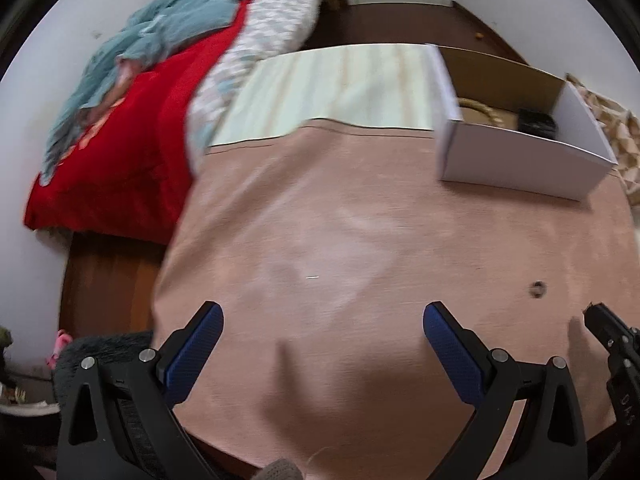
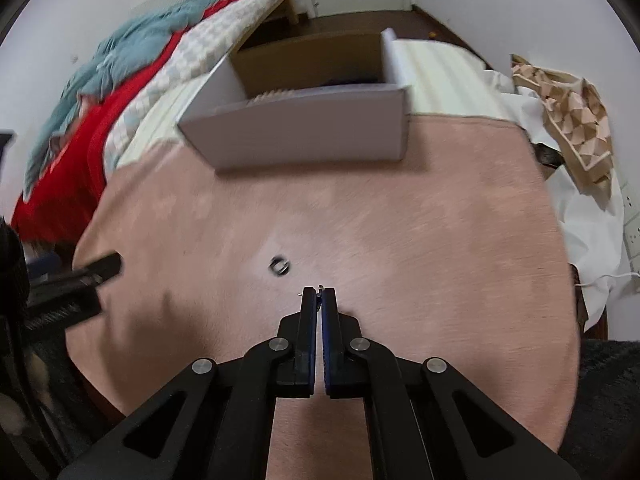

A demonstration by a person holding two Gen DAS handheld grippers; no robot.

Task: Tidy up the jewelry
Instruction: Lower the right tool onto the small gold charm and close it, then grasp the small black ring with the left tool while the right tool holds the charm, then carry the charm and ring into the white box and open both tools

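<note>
A small dark ring lies on the pink cloth, just ahead and left of my right gripper; it also shows in the left wrist view. My right gripper is shut on a tiny silver piece, seemingly an earring, which pokes out at the fingertips. My left gripper is open and empty above the pink cloth. An open white box stands at the far edge of the cloth; in the left wrist view the box holds a beaded band and a dark item.
A bed with red and teal covers lies to the left. A striped pale cloth lies behind the pink one. A patterned beige fabric and white sheet sit at the right. Dark floor lies beyond.
</note>
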